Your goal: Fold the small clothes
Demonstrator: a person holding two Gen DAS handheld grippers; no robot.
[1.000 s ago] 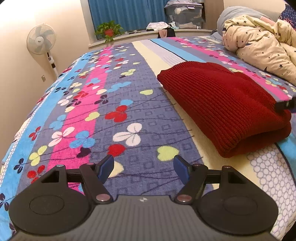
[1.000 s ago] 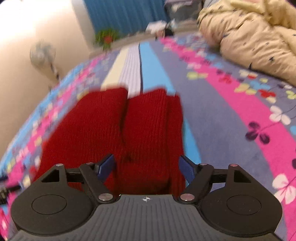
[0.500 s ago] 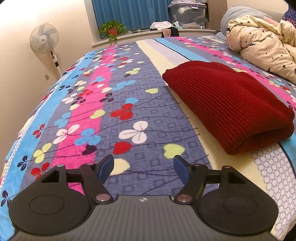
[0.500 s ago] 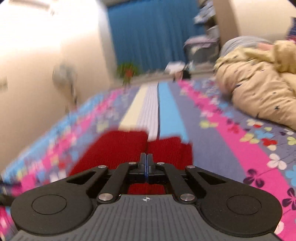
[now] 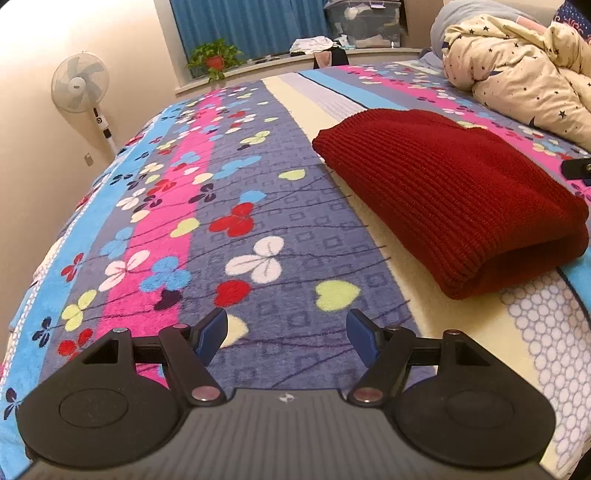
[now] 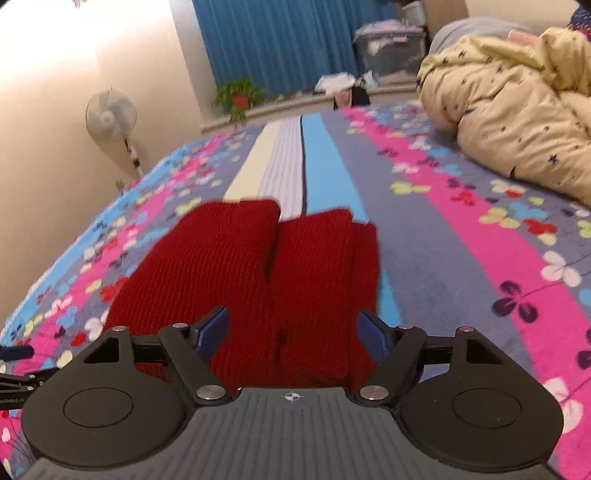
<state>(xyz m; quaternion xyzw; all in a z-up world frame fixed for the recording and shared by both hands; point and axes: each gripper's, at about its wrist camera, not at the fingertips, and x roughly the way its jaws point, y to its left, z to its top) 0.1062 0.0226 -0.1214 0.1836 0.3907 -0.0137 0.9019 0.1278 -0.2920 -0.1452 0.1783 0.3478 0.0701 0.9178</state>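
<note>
A dark red knitted garment (image 5: 443, 192) lies folded on the flowered bed blanket (image 5: 240, 184), to the right of my left gripper (image 5: 286, 330). That gripper is open above bare blanket, with nothing between its fingers. In the right wrist view the same red garment (image 6: 258, 277) shows two folded halves side by side. My right gripper (image 6: 293, 328) hovers over its near edge with jaws opening wide. The knit lies under and between the fingers, and the pads do not press on it. A tip of the right gripper (image 5: 576, 170) shows at the garment's far side.
A cream quilt with stars (image 5: 517, 66) is bunched at the bed's right side. A standing fan (image 5: 79, 86) is by the left wall. A potted plant (image 5: 214, 59) and a storage box (image 5: 364, 18) sit on the window ledge beyond the bed.
The right gripper was open over the garment, shut on nothing while tilted up half a second ago, and now is open again and aimed down at the knit. The left gripper has barely moved.
</note>
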